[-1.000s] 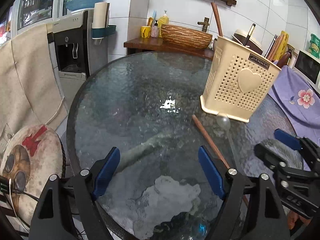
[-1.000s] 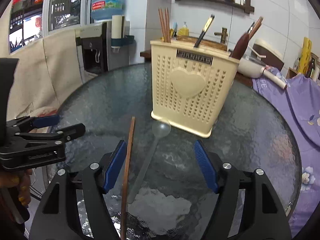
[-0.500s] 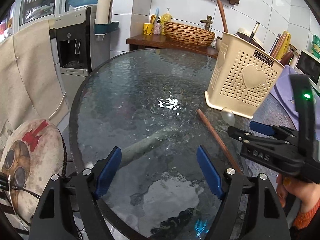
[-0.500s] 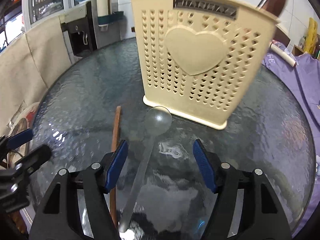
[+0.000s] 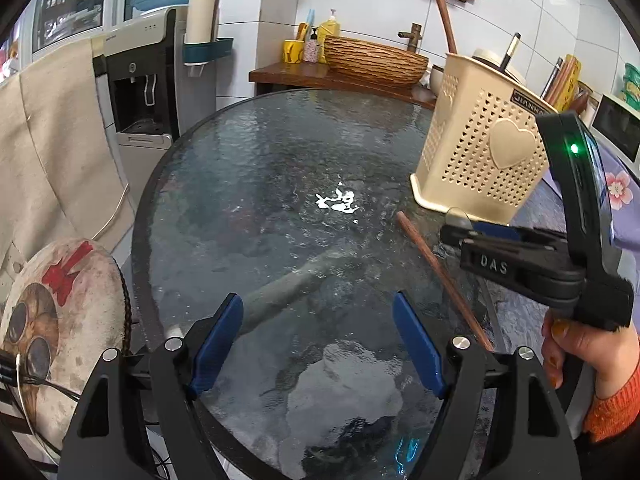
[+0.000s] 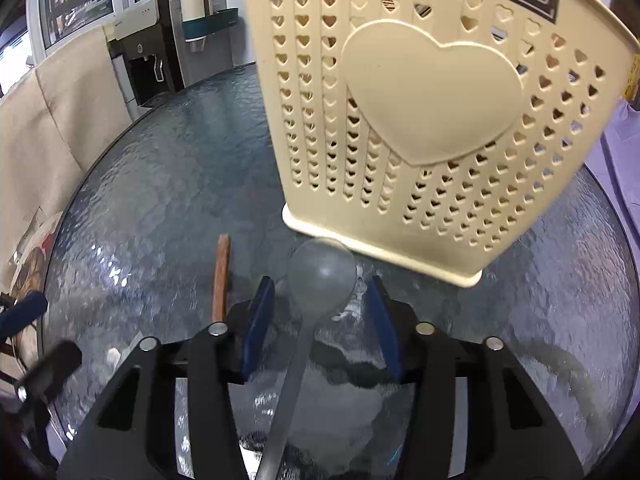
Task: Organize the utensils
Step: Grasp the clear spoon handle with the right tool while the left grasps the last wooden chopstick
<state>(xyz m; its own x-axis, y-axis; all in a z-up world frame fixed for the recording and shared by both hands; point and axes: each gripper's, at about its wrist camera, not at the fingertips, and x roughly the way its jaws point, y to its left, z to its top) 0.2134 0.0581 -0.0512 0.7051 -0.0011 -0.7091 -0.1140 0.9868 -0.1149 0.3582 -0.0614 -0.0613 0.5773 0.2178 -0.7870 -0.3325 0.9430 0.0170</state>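
A translucent grey spoon [image 6: 320, 276] lies on the round glass table [image 6: 160, 184], its bowl against the foot of a cream perforated utensil holder [image 6: 432, 120] with a heart on its face. My right gripper [image 6: 320, 292] is open and low over the spoon, one blue pad [image 6: 260, 312] on each side of its neck. A brown wooden chopstick [image 6: 221, 276] lies just left of it. In the left wrist view the right gripper [image 5: 472, 232] sits by the holder [image 5: 480, 152] and the chopstick [image 5: 436, 272]. My left gripper [image 5: 318, 340] is open and empty above the table's near edge.
The holder holds several utensils [image 5: 510, 50]. A water dispenser [image 5: 148, 92] and a wooden shelf with a woven basket [image 5: 372, 62] stand behind the table. A round cushion [image 5: 56, 320] is at the lower left. A purple floral cloth [image 5: 616, 188] lies at the right.
My right gripper has moved forward and down towards the holder and now straddles the spoon; its jaws have narrowed. The left gripper has barely moved.
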